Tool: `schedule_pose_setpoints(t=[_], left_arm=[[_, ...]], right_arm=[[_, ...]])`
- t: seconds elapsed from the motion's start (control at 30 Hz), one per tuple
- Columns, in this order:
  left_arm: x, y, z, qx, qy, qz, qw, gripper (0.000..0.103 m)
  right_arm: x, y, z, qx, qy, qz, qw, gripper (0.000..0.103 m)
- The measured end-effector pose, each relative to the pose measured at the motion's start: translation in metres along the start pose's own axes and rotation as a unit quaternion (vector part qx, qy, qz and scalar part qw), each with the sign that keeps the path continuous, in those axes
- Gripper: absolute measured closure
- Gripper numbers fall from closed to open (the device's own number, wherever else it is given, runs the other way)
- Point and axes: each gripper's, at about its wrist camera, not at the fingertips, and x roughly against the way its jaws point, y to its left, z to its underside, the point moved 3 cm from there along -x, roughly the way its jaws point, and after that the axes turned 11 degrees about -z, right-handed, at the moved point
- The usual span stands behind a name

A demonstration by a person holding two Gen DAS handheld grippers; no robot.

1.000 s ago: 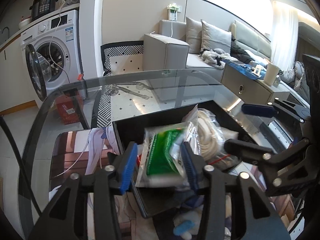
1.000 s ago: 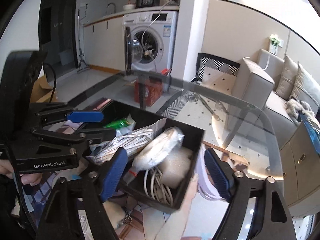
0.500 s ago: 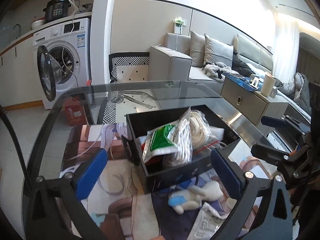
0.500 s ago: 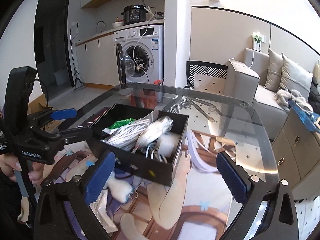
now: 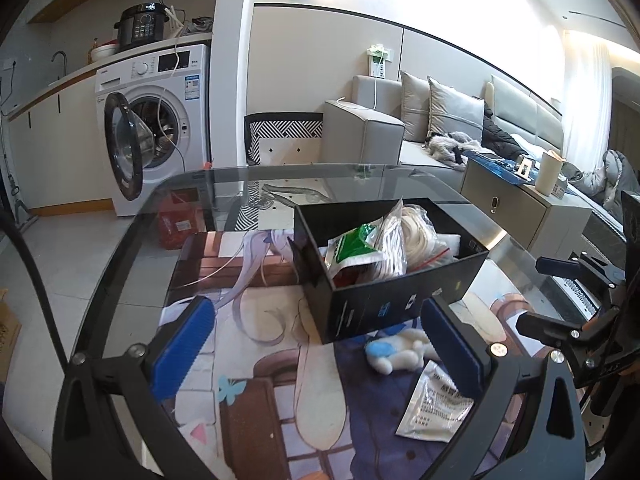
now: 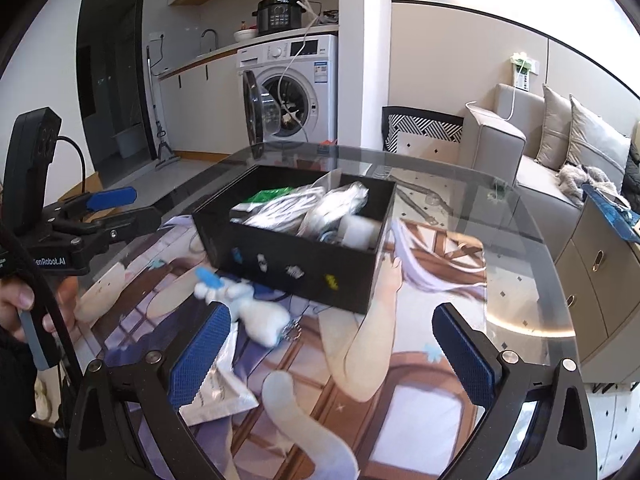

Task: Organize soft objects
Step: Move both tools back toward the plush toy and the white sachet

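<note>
Both our jaws are wide apart and hold nothing. The black box (image 5: pixel 400 300) sits ahead. Next we likely grab the white plush toy (image 5: pixel 396 354) between the left jaws.

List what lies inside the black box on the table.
Inside the black box: a green-and-white packet, bagged white cord, a white foam block. Whatever lies beneath is covered.

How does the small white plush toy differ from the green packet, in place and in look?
The plush toy lies outside the black box, on the printed mat by its front wall; the green packet is inside the box, leaning among bagged cords. The plush toy is white with a blue part; the green packet is shiny plastic, green and white. Neither is held.
</note>
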Motion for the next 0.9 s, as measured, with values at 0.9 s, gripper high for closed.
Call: schedule_pose_setpoints(t=[0.9], left_arm=[[0.001,-0.009,0.048,-0.024,0.033,0.003,0.9992,0.0]], right_arm=[[-0.035,0.039,0.03,0.037,0.075,-0.05,0.995,0.0]])
